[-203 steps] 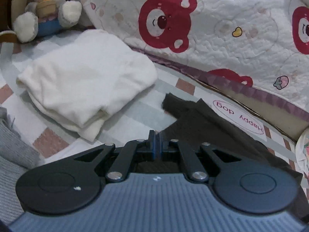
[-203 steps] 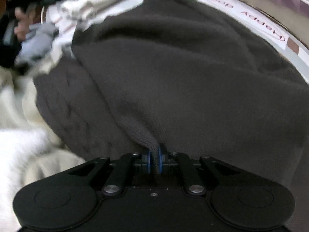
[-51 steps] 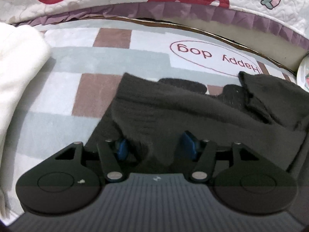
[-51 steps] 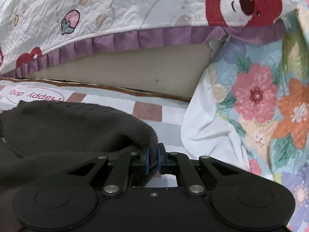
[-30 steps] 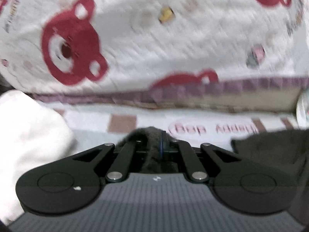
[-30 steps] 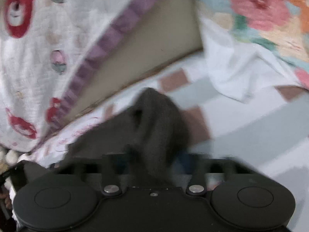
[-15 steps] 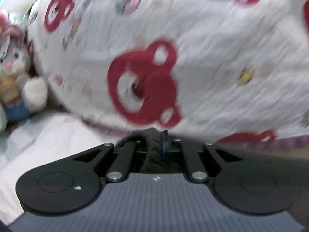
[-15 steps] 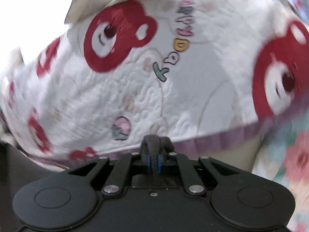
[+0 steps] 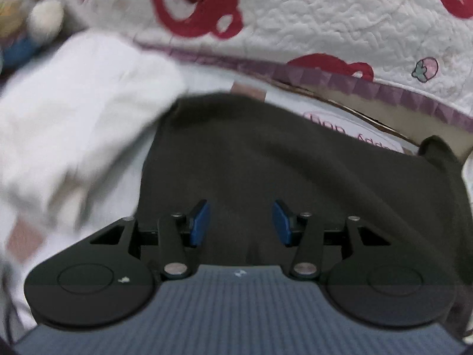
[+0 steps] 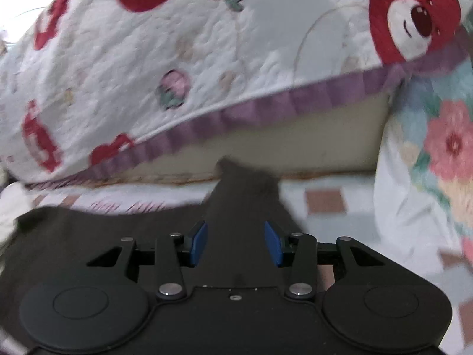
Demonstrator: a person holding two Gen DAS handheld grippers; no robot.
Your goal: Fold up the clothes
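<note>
While the white quilted bedspread printed with red bears (image 9: 295,29) hangs behind and the folded cream fleece garment (image 9: 77,112) lies at the left, the dark charcoal knitted sweater (image 9: 295,171) is spread on the checked pastel mat (image 10: 325,201), one narrow end (image 10: 245,177) pointing toward the bed. Both the left gripper (image 9: 241,222) and right gripper (image 10: 235,242) hover over it with blue-padded jaws apart, where half a second ago each pinched raised knit. Judging by this, a spread has just been released, and the next move calls for fresh grips on an edge.

The left black two-finger gripper (image 9: 241,222) is showing blue pads, silver pivot screws, round discs and a ribbed grey housing; the right black two-finger gripper (image 10: 235,244) is wearing matching blue pads and a plain black body.
</note>
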